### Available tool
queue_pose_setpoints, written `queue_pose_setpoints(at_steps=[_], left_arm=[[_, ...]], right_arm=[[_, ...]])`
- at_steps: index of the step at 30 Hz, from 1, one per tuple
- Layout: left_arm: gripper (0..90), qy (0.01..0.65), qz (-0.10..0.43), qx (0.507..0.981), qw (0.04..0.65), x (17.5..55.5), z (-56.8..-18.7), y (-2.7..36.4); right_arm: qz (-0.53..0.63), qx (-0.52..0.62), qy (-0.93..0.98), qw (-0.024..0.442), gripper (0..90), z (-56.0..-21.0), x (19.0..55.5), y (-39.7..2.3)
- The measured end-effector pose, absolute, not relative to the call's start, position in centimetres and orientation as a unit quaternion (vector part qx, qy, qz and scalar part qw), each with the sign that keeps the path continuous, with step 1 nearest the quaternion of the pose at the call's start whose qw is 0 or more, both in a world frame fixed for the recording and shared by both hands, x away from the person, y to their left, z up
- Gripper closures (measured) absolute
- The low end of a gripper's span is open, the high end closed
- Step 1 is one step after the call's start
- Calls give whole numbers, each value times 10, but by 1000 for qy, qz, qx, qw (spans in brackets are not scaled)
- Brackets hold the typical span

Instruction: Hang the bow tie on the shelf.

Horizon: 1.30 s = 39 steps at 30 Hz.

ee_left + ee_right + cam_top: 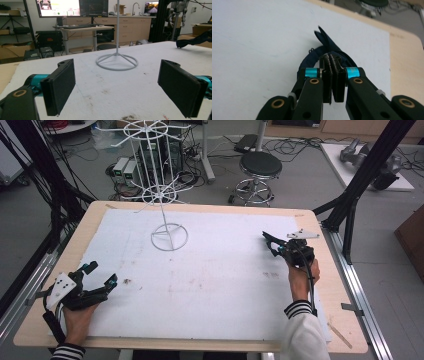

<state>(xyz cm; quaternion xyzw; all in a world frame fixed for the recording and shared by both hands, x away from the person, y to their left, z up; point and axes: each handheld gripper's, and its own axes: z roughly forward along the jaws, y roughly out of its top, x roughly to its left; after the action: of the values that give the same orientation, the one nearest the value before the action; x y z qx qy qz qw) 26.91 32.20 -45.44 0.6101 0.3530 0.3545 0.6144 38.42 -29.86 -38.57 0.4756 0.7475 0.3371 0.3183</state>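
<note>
The dark navy cloth item (325, 47), something soft with a thin strap or loop, too bunched to name surely, was pinched in my right gripper (333, 60), whose jaws were clenched tight on a fold of it. In the high view it hung at the gripper's tip (272, 245) over the right part of the white foam mat (200, 285), close to the mat, though I could not tell if any of it touched. My left gripper (102, 275) rested at the near left corner of the table (45, 320), its jaws spread wide with nothing between them, pointing toward the white wire stand (169, 237), which stood well apart from both grippers at the far middle of the mat.

I judged I was at the carrying step: the cloth was picked up and due for the stand's hooks (145, 130). The next move called for lifting it high and across to the left, keeping the grip firm, and likely bringing the left gripper in to open the loop for a hook.
</note>
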Motion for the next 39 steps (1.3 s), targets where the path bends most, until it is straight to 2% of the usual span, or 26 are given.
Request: queue_pose_setpoints(at_steps=[7, 16, 39], left_arm=[[149, 353, 354, 611, 614, 269, -454, 322], [150, 353, 355, 611, 613, 269, -454, 322], [149, 353, 354, 611, 614, 269, -454, 322]], right_arm=[[415, 410, 740, 334, 884, -371, 371, -280], [489, 375, 722, 315, 884, -359, 359, -265], [551, 309, 715, 300, 885, -334, 352, -214]])
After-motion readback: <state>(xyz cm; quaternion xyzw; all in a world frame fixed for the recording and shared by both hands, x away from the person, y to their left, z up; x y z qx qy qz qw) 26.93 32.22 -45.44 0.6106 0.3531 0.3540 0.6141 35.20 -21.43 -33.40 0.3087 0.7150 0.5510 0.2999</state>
